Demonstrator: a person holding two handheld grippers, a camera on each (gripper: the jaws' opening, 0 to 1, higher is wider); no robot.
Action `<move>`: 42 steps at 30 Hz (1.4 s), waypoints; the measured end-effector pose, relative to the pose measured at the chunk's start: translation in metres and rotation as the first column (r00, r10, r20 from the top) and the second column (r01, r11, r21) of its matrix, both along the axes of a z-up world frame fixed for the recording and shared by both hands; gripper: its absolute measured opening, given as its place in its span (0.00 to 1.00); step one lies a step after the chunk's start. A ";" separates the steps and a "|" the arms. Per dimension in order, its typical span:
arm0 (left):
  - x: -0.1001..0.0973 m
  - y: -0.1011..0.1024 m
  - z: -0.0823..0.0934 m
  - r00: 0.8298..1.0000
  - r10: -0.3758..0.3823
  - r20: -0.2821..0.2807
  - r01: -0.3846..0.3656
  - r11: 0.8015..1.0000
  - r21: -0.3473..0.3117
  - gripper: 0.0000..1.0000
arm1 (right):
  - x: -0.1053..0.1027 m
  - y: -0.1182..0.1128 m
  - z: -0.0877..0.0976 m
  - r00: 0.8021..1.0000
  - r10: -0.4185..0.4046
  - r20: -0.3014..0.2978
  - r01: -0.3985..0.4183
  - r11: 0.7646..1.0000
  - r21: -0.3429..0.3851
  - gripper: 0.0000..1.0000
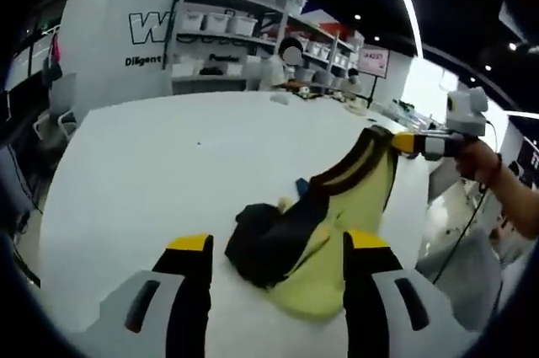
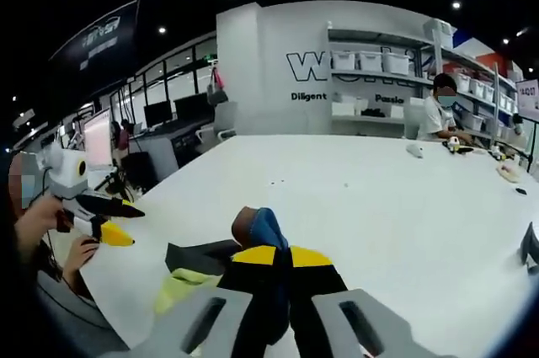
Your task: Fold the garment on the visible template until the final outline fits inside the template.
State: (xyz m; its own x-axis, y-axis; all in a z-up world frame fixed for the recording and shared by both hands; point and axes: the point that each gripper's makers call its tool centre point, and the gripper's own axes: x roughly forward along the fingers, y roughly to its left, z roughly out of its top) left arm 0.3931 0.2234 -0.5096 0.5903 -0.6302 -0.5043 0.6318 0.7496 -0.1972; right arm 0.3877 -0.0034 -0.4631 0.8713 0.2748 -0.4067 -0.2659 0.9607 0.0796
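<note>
Close in, the left gripper view has the garment (image 1: 324, 232), yellow with black and a bit of blue, bunched on the white surface (image 1: 168, 164) just ahead of the left gripper (image 1: 278, 244), whose yellow-tipped jaws stand spread wide on either side of the heap without closing on it. One edge of the cloth is drawn up and away to the right, where the right gripper (image 1: 402, 142), held by a person's hand (image 1: 476, 158), pinches the black-trimmed edge off the surface. Beyond, the surface is bare up to small items at its far edge, then white shelving (image 1: 244, 38) with bins and a seated person. From the right gripper view, the right gripper (image 2: 278, 261) has its jaws pressed together on dark fabric, with the garment (image 2: 253, 240) bunched around the tips, blue and brown folds just past them and yellow at the lower left. At left, the left gripper (image 2: 114, 221) hangs over the surface edge (image 2: 118, 274), jaws apart, in a hand (image 2: 38, 215). Farther off stand chairs, monitors, the shelving (image 2: 379, 80) and a seated person (image 2: 438, 114).
</note>
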 end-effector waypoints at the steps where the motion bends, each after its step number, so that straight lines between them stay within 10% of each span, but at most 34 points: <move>1: 0.001 -0.003 -0.004 1.000 -0.015 -0.010 0.015 1.000 0.006 0.63 | 0.000 -0.001 -0.001 1.000 0.000 -0.004 0.000 1.000 -0.001 0.00; 30: 0.027 -0.030 -0.089 0.945 -0.223 -0.241 0.250 0.964 0.088 0.38 | 0.003 -0.008 -0.023 0.996 -0.010 -0.083 0.009 1.000 -0.014 0.00; 42: 0.017 -0.029 -0.095 0.932 -0.185 -0.312 0.213 0.975 0.058 0.02 | 0.001 -0.009 -0.026 0.996 -0.013 -0.091 0.012 1.000 -0.017 0.00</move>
